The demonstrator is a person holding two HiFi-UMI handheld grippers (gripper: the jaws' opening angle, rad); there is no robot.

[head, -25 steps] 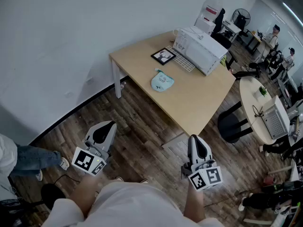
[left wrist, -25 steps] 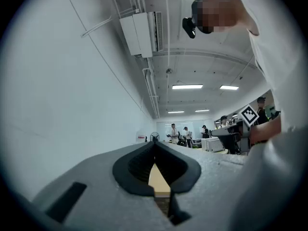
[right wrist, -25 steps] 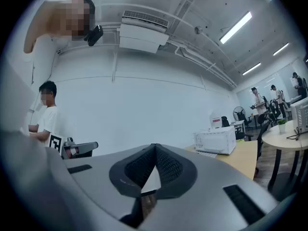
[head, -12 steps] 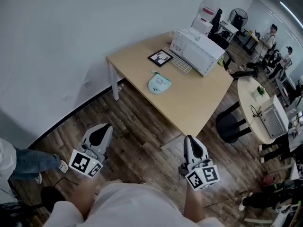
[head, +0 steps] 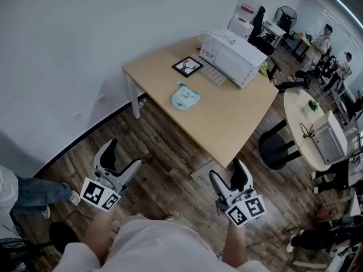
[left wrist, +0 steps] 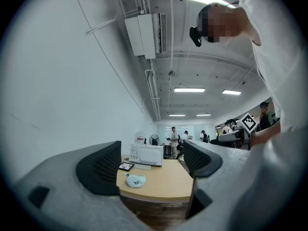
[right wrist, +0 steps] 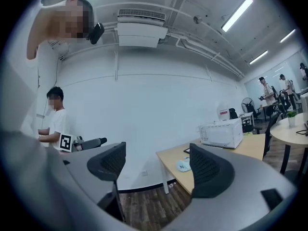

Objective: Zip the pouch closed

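Jaws just opened wide (empty), left hand-held gripper (head: 122,155), right hand-held gripper (head: 228,173), pouch (head: 185,97) on table (head: 227,118), open floor (head: 170,152) between.

The person is holding both forearms forward and low in front of the body, one tool in each hand. The left forearm (head: 101,234) is carrying the left hand-held gripper (head: 121,155), which is pointing ahead and slightly upward, with the left cube (head: 101,193) sitting at its rear. Its jaws have just been opening and are standing wide apart, the ribbed pads (left wrist: 102,169) gripping nothing. The right forearm (head: 234,247) is carrying the right hand-held gripper (head: 227,171), which is pointing roughly level, with the right cube (head: 245,210) behind it. Its jaws have likewise just been opening and are standing wide, the pads (right wrist: 210,170) closing on nothing
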